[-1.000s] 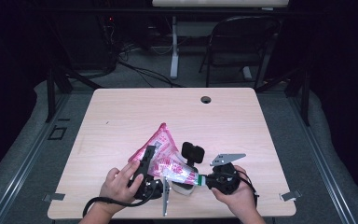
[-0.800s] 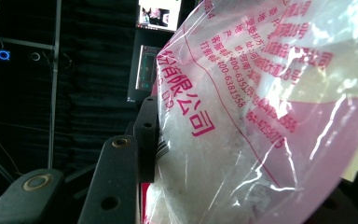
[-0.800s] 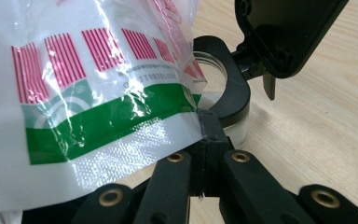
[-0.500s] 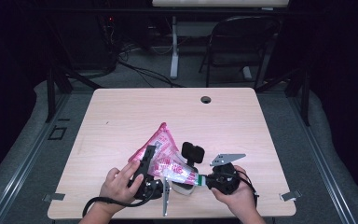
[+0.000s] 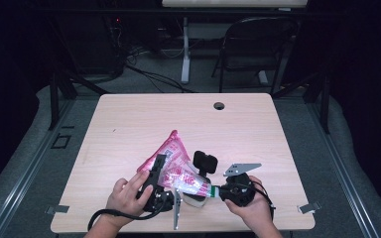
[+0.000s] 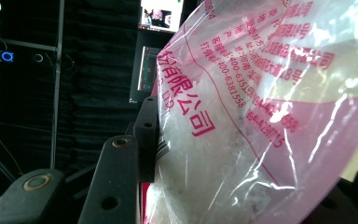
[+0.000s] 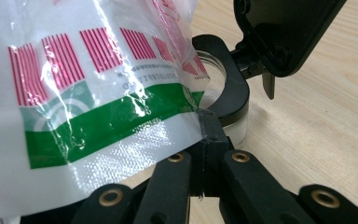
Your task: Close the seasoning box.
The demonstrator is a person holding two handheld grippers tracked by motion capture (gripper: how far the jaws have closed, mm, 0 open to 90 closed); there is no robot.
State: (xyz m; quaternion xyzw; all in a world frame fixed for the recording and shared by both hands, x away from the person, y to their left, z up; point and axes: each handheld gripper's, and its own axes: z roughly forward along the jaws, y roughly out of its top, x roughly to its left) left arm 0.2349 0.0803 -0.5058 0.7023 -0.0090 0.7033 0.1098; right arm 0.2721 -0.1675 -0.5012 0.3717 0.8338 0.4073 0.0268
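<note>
— Wooden table [image 5: 129, 129], near edge: we hold the pink bag [image 5: 171, 153] of white grains tilted over the open jar [image 7: 223, 93], left gripper [image 5: 155, 174] clamping its body.

— Our right gripper [image 7: 203, 126] pinches the sealed green corner; pouring seems not yet begun.

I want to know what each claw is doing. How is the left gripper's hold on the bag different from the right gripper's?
The left gripper has its jaws partway apart around the bag's thick, full pink part; the right gripper has its jaws pinched tight on the bag's thin, flat green-and-white edge. The left gripper points up the table; the right gripper points sideways. Both hold the same bag, above a small jar with a black flip lid.
</note>
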